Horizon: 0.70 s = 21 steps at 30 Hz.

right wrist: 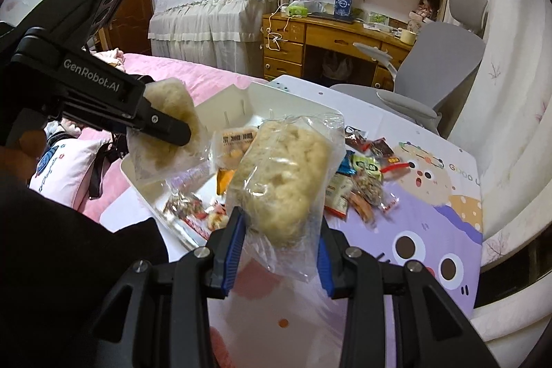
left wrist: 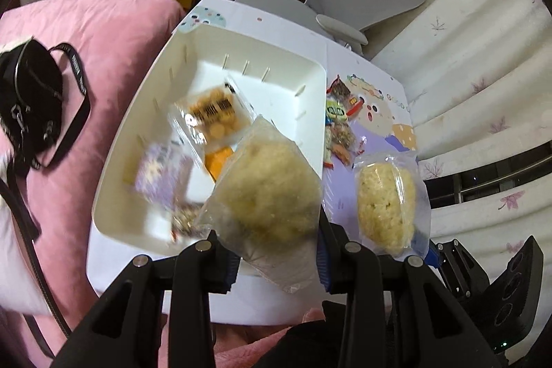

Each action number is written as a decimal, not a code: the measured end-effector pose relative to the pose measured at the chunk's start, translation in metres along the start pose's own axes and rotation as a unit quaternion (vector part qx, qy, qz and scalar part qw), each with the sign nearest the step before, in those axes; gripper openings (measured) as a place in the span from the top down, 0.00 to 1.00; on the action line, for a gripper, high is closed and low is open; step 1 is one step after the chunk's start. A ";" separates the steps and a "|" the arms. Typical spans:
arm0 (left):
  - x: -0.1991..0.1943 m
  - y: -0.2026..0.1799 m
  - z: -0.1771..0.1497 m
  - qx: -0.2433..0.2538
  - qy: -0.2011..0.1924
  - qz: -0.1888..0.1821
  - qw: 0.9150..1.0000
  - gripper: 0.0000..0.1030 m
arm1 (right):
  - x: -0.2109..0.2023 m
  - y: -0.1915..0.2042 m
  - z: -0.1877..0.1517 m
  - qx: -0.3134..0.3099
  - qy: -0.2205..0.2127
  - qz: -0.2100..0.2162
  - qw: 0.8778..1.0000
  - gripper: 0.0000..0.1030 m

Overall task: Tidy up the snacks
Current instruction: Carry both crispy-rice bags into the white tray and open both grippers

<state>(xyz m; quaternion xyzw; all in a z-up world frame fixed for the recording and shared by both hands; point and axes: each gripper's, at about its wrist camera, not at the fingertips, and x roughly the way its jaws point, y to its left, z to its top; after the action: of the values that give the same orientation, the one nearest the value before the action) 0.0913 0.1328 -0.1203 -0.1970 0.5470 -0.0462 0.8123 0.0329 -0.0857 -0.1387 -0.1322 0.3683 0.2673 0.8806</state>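
Observation:
My left gripper (left wrist: 272,250) is shut on a clear bag holding a pale yellow puffed-rice cake (left wrist: 272,192), held over the near right corner of a white plastic bin (left wrist: 179,57). My right gripper (right wrist: 281,247) is shut on a second such bagged cake (right wrist: 283,181), held above the table right of the bin (right wrist: 293,99). The second cake shows in the left wrist view (left wrist: 386,202), and the left gripper (right wrist: 179,133) with its cake (right wrist: 172,112) in the right wrist view. The bin holds an orange biscuit pack (left wrist: 214,116) and a purple pack (left wrist: 158,175).
A pile of small wrapped snacks (right wrist: 362,181) lies on the cartoon-printed table (right wrist: 441,223) right of the bin. A pink bed (left wrist: 114,33) with a black bag (left wrist: 31,92) lies left. A grey office chair (right wrist: 445,71) and wooden desk (right wrist: 331,37) stand behind.

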 end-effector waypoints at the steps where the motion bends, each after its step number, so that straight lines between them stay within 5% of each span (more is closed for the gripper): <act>1: -0.001 0.004 0.004 0.005 0.001 -0.001 1.000 0.67 | 0.001 0.004 0.002 0.001 -0.001 -0.002 1.000 0.64; 12: -0.006 0.034 0.041 0.089 0.001 -0.003 0.996 0.65 | 0.032 0.049 0.029 0.034 0.001 -0.022 0.999 0.63; 15: -0.003 0.043 0.045 0.103 0.002 0.003 0.995 0.38 | 0.045 0.060 0.030 0.054 0.016 -0.022 0.998 0.61; 21: 0.007 0.062 0.049 0.113 0.015 -0.010 0.993 0.31 | 0.065 0.076 0.020 0.092 0.056 -0.043 0.993 0.54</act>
<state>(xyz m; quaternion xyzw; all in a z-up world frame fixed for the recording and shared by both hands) 0.1303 0.2009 -0.1336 -0.1086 0.5488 -0.1188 0.8203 0.0393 0.0100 -0.1743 -0.0811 0.4340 0.1865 0.8777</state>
